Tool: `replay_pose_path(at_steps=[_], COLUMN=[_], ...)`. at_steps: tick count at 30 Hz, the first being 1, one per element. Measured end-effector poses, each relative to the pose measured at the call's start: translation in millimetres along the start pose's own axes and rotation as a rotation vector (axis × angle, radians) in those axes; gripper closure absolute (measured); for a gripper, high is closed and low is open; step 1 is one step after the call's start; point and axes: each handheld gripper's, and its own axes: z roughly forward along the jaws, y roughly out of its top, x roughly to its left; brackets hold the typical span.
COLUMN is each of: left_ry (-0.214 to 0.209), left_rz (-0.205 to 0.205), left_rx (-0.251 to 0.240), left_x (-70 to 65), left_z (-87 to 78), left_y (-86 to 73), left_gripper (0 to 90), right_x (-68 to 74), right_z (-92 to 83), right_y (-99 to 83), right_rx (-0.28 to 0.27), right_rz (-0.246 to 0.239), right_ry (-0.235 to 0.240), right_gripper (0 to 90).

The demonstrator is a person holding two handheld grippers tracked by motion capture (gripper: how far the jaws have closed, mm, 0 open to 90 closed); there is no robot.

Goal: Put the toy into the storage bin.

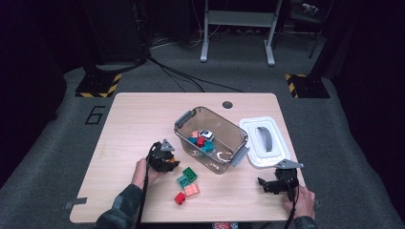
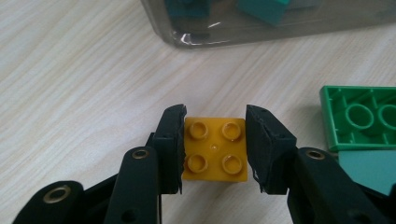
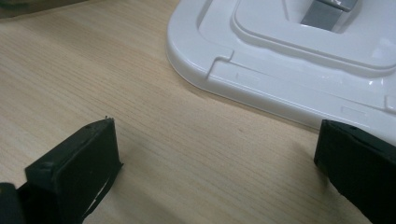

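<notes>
Wood-grain table (image 1: 129,119) carries everything I see. Ahead of my left claw (image 2: 214,142) stands the clear bin (image 1: 186,130), some bricks already inside; its white lid (image 3: 280,70) lies just ahead of my right claw (image 3: 217,154), which is spread wide, gripping nothing. The left claw pinches a yellow brick (image 2: 215,148), studs up, square, so no long axis. I judge the bin comes next, straight ahead of the left claw. A "6" (image 1: 95,115) marks the floor.

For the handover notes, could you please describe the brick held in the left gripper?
Start at the clear bin mid-table, then look toward its near-left side, where the left gripper is. Between its jaws sits a small square yellow brick with four studs, unlike the green, pink and red bricks loose nearby.
</notes>
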Motion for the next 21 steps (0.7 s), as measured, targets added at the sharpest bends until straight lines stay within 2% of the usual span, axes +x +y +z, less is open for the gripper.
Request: replay_pose_path(at_steps=[3,6,11,14,21], left_ry=[-0.002,-0.012,-0.001,-0.009,0.007], left_rz=[-0.010,-0.019,-0.040,-0.042,-0.043], left_rx=[-0.012,-0.002,-0.007,-0.007,-0.009], left_x=[1.6,2.6,4.6,5.9,7.2], left_z=[0.4,1.3,2.1,2.3,2.0], left_y=[-0.8,-0.9,-2.6,-2.9,-3.1], left_gripper=[59.1,58.4,58.6,58.7,59.2], right_x=[0.3,0.1,0.0,0.2,0.4], right_z=[0.0,0.1,0.0,0.0,0.0], right_y=[0.1,0.1,0.0,0.1,0.0], right_rx=[0.000,-0.001,0.000,0.000,-0.002], right_rz=[0.003,0.002,0.000,0.003,0.004], right_ry=[0.003,0.000,0.000,0.001,0.003], right_gripper=[0.0,0.0,0.0,0.0,0.0])
